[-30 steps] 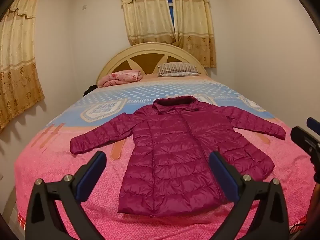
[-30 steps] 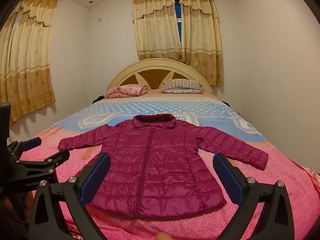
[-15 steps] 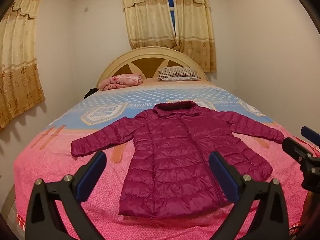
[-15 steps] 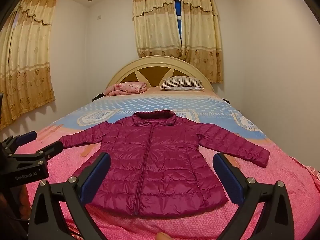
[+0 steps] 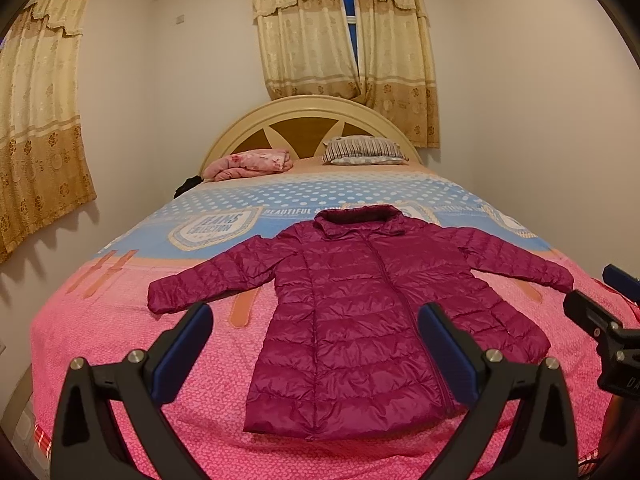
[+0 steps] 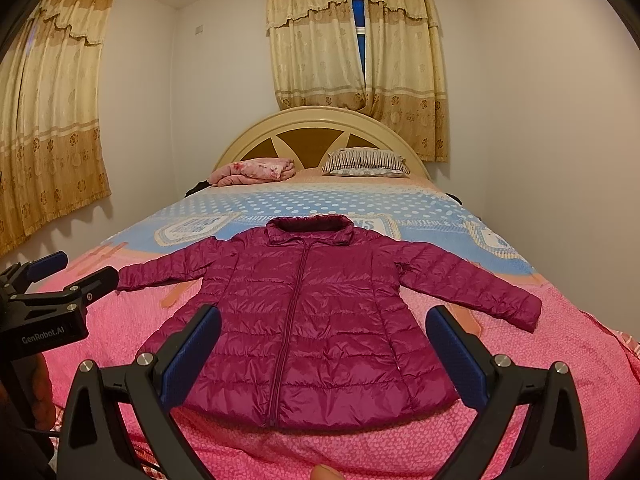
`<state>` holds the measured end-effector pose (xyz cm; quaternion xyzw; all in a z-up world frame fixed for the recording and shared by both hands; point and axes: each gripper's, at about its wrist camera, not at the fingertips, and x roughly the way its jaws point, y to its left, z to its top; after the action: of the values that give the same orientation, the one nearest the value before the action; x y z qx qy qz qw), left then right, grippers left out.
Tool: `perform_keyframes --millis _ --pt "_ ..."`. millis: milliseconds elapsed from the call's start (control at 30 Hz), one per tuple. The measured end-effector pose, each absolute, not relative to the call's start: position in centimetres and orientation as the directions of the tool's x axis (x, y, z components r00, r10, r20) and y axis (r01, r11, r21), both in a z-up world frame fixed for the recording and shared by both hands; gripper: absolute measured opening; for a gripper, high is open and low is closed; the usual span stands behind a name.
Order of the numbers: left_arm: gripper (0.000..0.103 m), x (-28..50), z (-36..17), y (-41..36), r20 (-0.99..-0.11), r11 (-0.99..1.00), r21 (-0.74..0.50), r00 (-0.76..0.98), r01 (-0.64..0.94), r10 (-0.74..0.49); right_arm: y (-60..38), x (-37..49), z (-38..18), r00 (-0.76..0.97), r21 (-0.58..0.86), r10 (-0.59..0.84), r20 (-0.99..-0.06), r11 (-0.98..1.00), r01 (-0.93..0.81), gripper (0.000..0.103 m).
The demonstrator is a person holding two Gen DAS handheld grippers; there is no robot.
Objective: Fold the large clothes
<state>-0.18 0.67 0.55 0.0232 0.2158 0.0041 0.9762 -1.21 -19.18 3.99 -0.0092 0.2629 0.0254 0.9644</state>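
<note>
Hovering above the foot of the bed, the left gripper [image 5: 314, 340] has its two blue-padded fingers spread wide with nothing between them. The right gripper [image 6: 323, 344] is held the same way, fingers wide apart and empty, just beside its partner; each shows at the edge of the other's view.

Beyond both lies the puffer jacket [image 6: 304, 320], a long magenta quilted coat spread flat and face up on the pink end of the bedspread [image 6: 560, 360]. Its zip is closed down the middle, its collar points toward the headboard and its hem lies nearest the grippers. Both sleeves reach out to the sides and angle slightly down, the left sleeve [image 5: 208, 284] lying on the pink cloth near the left gripper's left finger, the right sleeve [image 6: 480, 284] ending well out toward the right wall. Neither gripper touches the jacket.

Farther up, the bedspread turns to a blue band with white dots and printed badges. At the head of the bed a folded pink blanket [image 6: 254, 170] sits to the left and a striped pillow [image 6: 366, 162] to the right, both against the arched cream headboard [image 6: 320, 118]. Yellow patterned curtains [image 6: 352, 40] hang over the window behind it, parted by a narrow gap, and another pair covers the left wall. A fingertip [image 6: 324, 472] pokes in at the bottom edge of the right wrist view.
</note>
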Motion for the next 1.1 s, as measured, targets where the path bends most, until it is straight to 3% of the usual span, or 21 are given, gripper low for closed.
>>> perform_keyframes --millis 1100 --pt "0.103 -0.17 0.62 1.44 -0.418 0.999 0.036 0.908 -0.011 0.025 -18.79 -1.3 3.93 0.855 -0.005 0.047 -0.516 0.998 -0.058 0.102"
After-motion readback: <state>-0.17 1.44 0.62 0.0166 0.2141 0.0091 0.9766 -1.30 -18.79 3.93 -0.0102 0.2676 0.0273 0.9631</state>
